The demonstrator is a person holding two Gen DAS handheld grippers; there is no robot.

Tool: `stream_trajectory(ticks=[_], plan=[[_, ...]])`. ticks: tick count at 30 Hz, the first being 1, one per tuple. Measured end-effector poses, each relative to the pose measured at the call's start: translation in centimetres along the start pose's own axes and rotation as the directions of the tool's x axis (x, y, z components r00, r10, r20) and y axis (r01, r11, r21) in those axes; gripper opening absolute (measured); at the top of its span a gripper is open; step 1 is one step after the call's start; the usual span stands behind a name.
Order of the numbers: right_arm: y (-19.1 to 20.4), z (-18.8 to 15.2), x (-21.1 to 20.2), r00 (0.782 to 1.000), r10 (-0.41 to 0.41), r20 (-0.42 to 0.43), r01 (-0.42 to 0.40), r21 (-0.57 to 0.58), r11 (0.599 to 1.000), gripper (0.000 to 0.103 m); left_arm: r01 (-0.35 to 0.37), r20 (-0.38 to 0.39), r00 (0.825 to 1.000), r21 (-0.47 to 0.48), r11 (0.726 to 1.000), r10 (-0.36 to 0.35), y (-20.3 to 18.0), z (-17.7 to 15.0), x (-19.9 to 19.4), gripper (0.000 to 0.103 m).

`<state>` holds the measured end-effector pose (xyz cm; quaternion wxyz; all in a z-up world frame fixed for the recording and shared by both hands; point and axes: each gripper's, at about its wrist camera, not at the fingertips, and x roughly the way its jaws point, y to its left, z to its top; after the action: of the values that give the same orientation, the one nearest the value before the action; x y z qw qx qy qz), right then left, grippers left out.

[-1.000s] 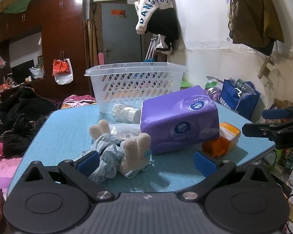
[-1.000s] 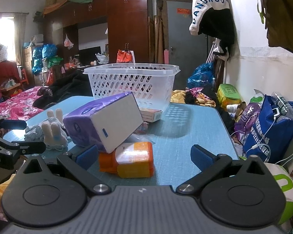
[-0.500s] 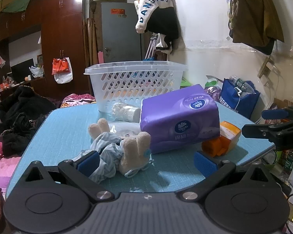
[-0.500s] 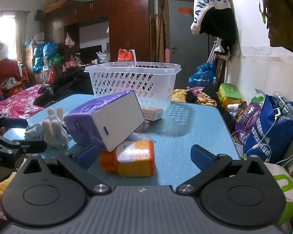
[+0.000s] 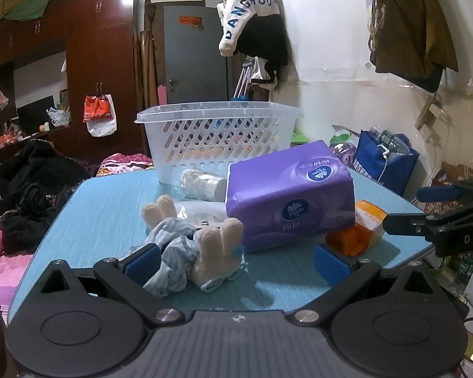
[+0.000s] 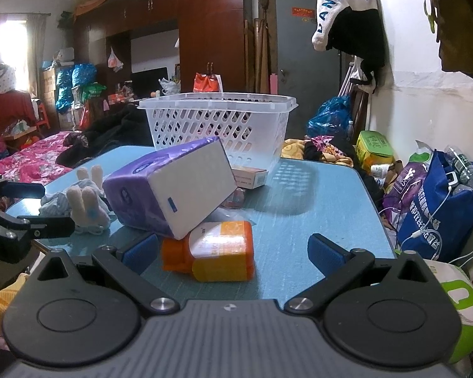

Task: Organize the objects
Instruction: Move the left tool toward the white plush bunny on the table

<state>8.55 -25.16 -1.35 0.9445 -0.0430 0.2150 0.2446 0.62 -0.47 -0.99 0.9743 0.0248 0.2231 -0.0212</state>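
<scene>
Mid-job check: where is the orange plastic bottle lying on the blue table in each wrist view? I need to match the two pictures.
Left wrist view: the orange plastic bottle is right of centre, mostly hidden behind and under the purple tissue pack.
Right wrist view: the bottle is at lower centre, lying on its side, the pack leaning on it.
Shared landmark: the white plastic lattice basket behind.

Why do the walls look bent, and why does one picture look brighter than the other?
Both views come through a fisheye lens, so straight edges bow and the corners go black. The right wrist view is brighter: a window at far left glares white, and the orange bottle shows a shine. The left wrist view is dimmer and bluish, with a soft shadow under the purple tissue pack.
</scene>
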Motion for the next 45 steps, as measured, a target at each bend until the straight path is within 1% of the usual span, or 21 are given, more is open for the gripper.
stream_trajectory(ticks=[12, 18, 26, 34, 45], plan=[[-0.6, 0.0, -0.1, 1.0, 0.007, 0.002, -0.007, 0.008, 1.0, 0.103, 0.02, 0.034, 0.999, -0.028, 0.999, -0.019, 0.2, 0.2, -0.5, 0.103], [-0.8, -0.1, 0.0, 1.0, 0.008, 0.004, -0.008, 0.012, 1.0, 0.103, 0.045, 0.056, 0.997, -0.022, 0.999, -0.043, -0.1, 0.2, -1.1, 0.103], [-1.0, -0.2, 0.1, 1.0, 0.01, 0.002, -0.01, 0.014, 1.0, 0.103, 0.046, 0.048, 0.998, -0.018, 0.999, -0.046, -0.3, 0.2, -1.0, 0.103], [-1.3, -0.2, -0.1, 1.0, 0.017, 0.015, -0.017, 0.026, 1.0, 0.103, 0.047, 0.057, 0.997, -0.008, 0.999, -0.046, -0.6, 0.1, -1.0, 0.103], [-1.6, -0.3, -0.1, 1.0, 0.006, 0.02, -0.007, 0.029, 1.0, 0.103, 0.052, 0.073, 0.996, -0.016, 0.999, -0.05, -0.6, 0.0, -0.8, 0.103]])
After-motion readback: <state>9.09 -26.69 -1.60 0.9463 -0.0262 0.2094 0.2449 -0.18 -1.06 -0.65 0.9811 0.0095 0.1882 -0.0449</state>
